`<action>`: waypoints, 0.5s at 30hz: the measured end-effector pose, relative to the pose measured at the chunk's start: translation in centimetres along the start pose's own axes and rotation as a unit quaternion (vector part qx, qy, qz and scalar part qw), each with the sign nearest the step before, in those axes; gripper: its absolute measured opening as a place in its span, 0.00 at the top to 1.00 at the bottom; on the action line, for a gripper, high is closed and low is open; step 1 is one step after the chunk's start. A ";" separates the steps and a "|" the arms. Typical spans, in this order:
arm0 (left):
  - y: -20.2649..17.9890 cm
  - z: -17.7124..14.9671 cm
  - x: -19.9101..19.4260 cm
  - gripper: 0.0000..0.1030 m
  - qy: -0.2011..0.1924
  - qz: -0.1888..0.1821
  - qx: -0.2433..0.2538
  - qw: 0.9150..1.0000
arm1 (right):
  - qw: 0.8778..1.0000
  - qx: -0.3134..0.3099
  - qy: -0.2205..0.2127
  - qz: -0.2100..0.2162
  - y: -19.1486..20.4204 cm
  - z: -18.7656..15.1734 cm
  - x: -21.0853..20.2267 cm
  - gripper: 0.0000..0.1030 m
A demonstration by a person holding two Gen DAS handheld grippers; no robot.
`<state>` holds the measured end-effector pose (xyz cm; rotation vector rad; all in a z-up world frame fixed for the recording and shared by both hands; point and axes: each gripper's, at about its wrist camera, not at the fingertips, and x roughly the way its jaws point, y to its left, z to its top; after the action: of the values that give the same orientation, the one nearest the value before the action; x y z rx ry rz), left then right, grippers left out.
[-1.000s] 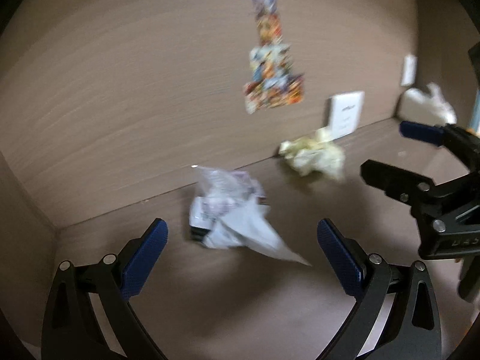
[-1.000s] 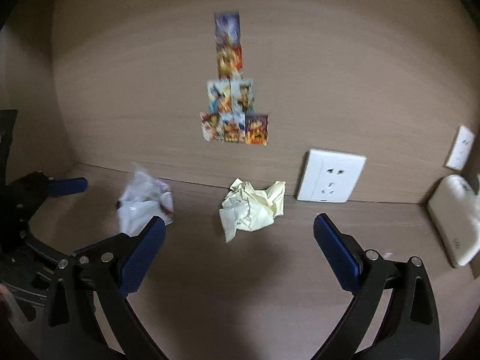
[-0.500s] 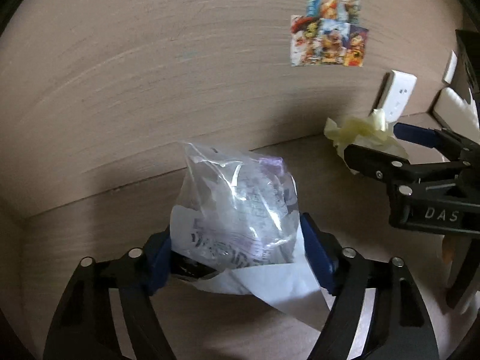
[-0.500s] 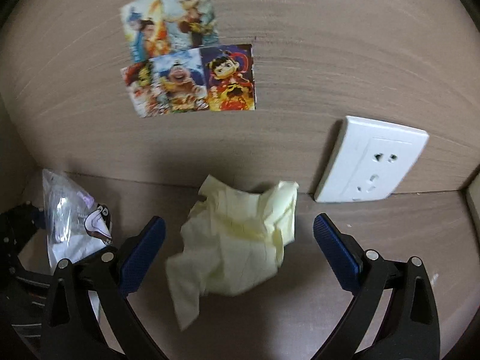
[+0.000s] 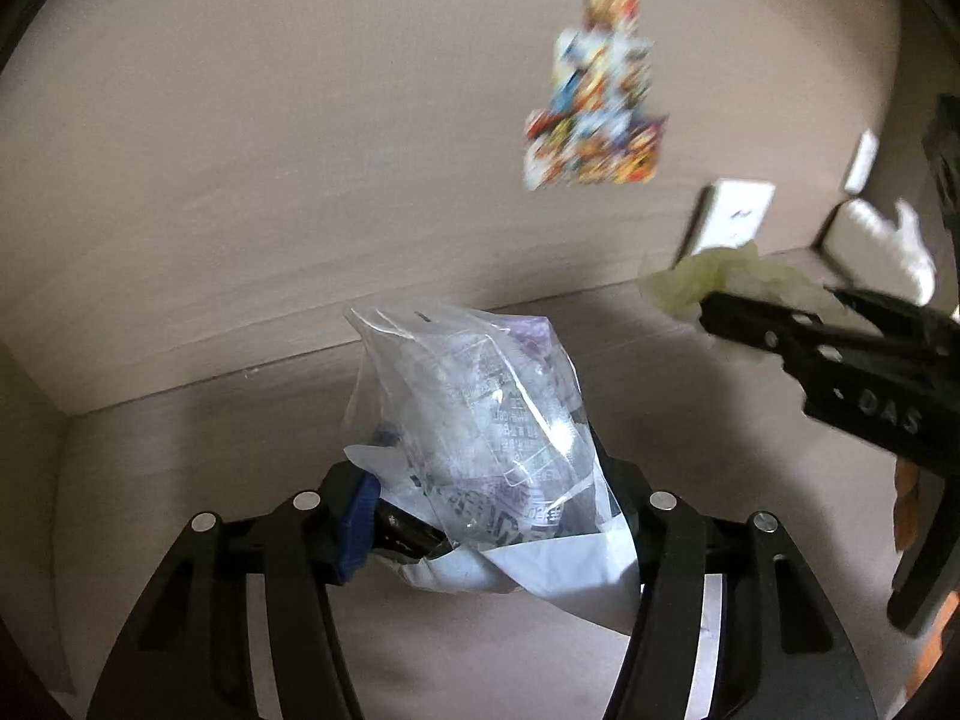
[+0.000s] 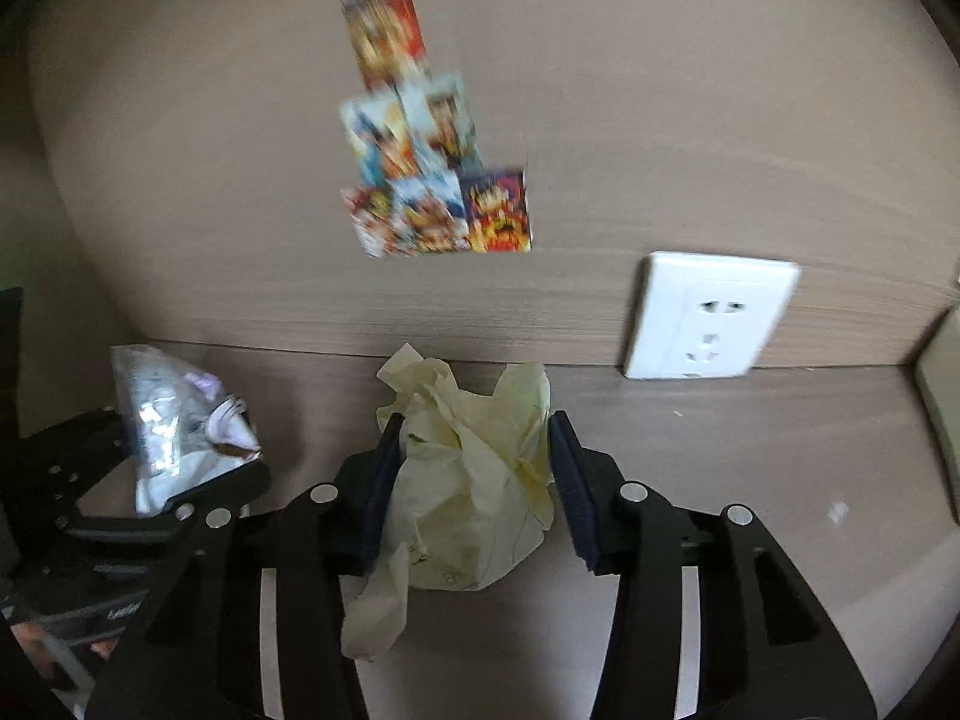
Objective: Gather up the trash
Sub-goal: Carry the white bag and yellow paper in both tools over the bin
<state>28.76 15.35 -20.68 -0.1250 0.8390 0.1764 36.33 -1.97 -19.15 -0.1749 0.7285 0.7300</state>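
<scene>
A clear plastic wrapper (image 5: 480,408) with printed white paper inside sits between the blue pads of my left gripper (image 5: 483,498). Its jaws are closing and the pads press into the wrapper's sides. To the right, a crumpled yellow paper ball (image 6: 474,432) rests on the brown wooden surface (image 6: 750,450), squeezed between the pads of my right gripper (image 6: 474,480), whose jaws are closing too. In the left wrist view the yellow paper (image 5: 720,276) pokes out past the right gripper (image 5: 774,312). The right wrist view shows the wrapper (image 6: 162,408) in the left gripper (image 6: 168,462) at the far left.
A wooden back wall rises just behind both pieces of trash, with colourful cartoon stickers (image 6: 432,180) and a white wall socket (image 6: 708,312) on it. A white bundle (image 5: 888,240) lies at the far right. A side wall closes the left corner.
Both grippers moved in over their trash and narrowed from wide open. The left pads now pinch the wrapper. The right pads now squeeze the yellow paper.
</scene>
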 end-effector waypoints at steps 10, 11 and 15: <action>-6.9 -1.5 -7.3 0.44 -0.033 -0.053 0.047 0.997 | 0.998 0.035 -0.055 -0.026 -1.6 -5.2 -14.4 0.53; -7.8 -1.6 -7.6 0.44 -0.034 -0.061 0.053 0.996 | 0.997 0.042 -0.060 -0.036 -1.8 -6.0 -15.9 0.53; -12.6 -2.7 -9.6 0.44 -0.036 -0.102 0.090 0.990 | 0.992 0.076 -0.074 -0.072 -2.8 -8.6 -20.5 0.53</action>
<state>23.11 1.49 -14.80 -0.0343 0.7611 -0.0874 22.94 -18.63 -12.27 -0.0336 0.6211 0.5408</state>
